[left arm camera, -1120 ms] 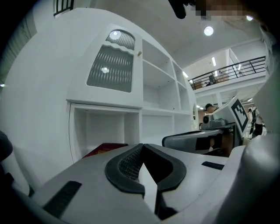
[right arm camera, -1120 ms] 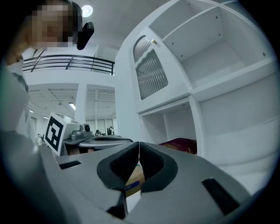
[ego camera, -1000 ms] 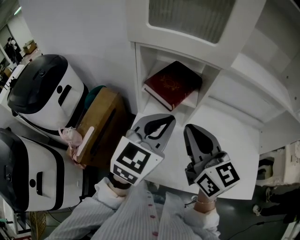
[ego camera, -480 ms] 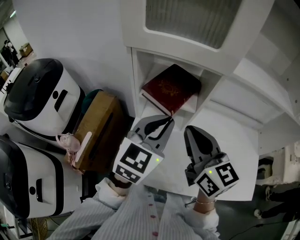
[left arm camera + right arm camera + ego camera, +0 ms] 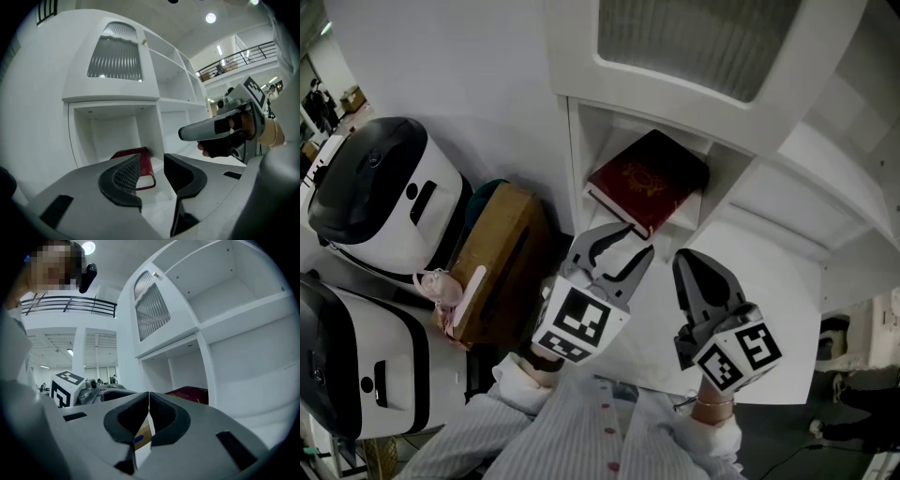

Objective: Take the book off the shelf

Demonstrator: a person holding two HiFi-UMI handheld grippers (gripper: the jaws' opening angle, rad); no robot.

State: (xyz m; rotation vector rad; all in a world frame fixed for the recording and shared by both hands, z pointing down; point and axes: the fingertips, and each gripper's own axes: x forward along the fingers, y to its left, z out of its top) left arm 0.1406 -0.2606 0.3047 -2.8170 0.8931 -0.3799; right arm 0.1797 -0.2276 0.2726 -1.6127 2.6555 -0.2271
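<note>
A dark red book (image 5: pixel 649 178) lies flat in the lowest open compartment of the white shelf unit (image 5: pixel 574 159), one corner jutting over the front edge. My left gripper (image 5: pixel 623 246) hovers just in front of that corner. Its jaws are opening, with a narrow gap and nothing between them. In the left gripper view the book (image 5: pixel 146 165) shows through the gap of the left gripper (image 5: pixel 151 161). My right gripper (image 5: pixel 697 267) is shut and empty, to the right over the white ledge. In the right gripper view the right gripper (image 5: pixel 149 398) points past the book (image 5: pixel 191 392).
Two white and black domed appliances (image 5: pixel 384 187) (image 5: pixel 347 347) stand at the left. A brown cardboard box (image 5: pixel 499 253) with a pink item (image 5: pixel 441 279) sits between them and the shelf. A white ledge (image 5: pixel 759 281) runs under the upper compartments at the right.
The left gripper's jaws, shut in the earlier frames, have parted. It has edged a little closer to the book's corner. The right gripper has hardly moved.
</note>
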